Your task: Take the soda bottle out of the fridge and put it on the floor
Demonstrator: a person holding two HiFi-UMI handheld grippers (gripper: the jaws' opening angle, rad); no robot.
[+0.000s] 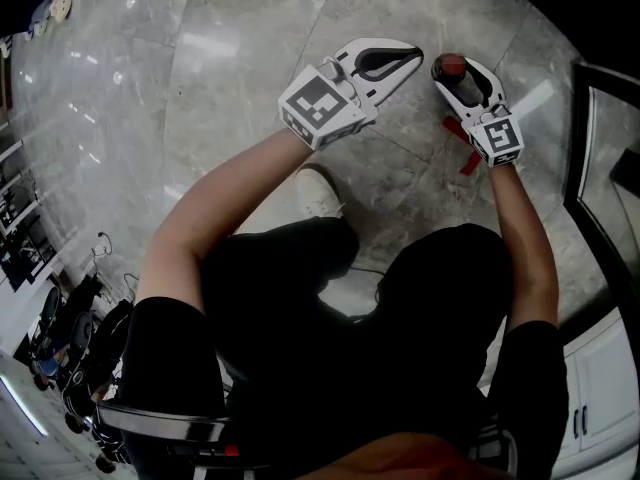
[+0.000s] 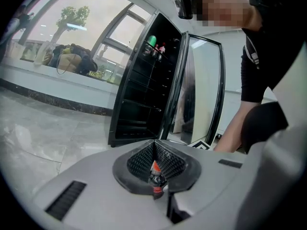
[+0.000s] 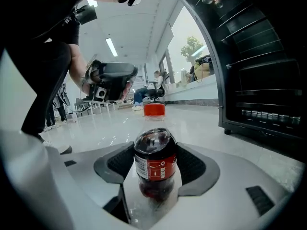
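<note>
The floor [image 1: 200,88] is polished grey marble in big slabs, glossy enough to catch the ceiling lights. The person crouches over it, with one white shoe [image 1: 318,193] poking out from under a black trouser leg.

The left gripper [image 1: 413,56], a smooth white plastic shell with a marker cube at its back, is held low over the tiles. Its jaws are closed tip to tip with nothing clamped in them. The black ribbed pads [image 2: 139,159] curve round a small hollow behind the tips.

Just to the right, and not touching it, is the right gripper [image 1: 465,73]. Its jaws are closed round the soda bottle [image 3: 154,166] and press on both sides of it at label height. The bottle is clear, rounded plastic that stands upright. It has dark cola in the lower part, a red wrap-round label [image 3: 157,169], an empty see-through shoulder and a red cap [image 3: 154,110]. It is right down near the floor, out of the fridge, but I can't tell whether its base touches the tiles.

Flat red strips [image 1: 462,143] lie on the marble close to that gripper.

Farthest right stands the fridge [image 2: 139,95], tall, black and boxy, with thin shelves. Its glass-panelled door [image 2: 204,80] hangs open. A green container and a few small bottles [image 2: 152,43] sit on the top shelf.
</note>
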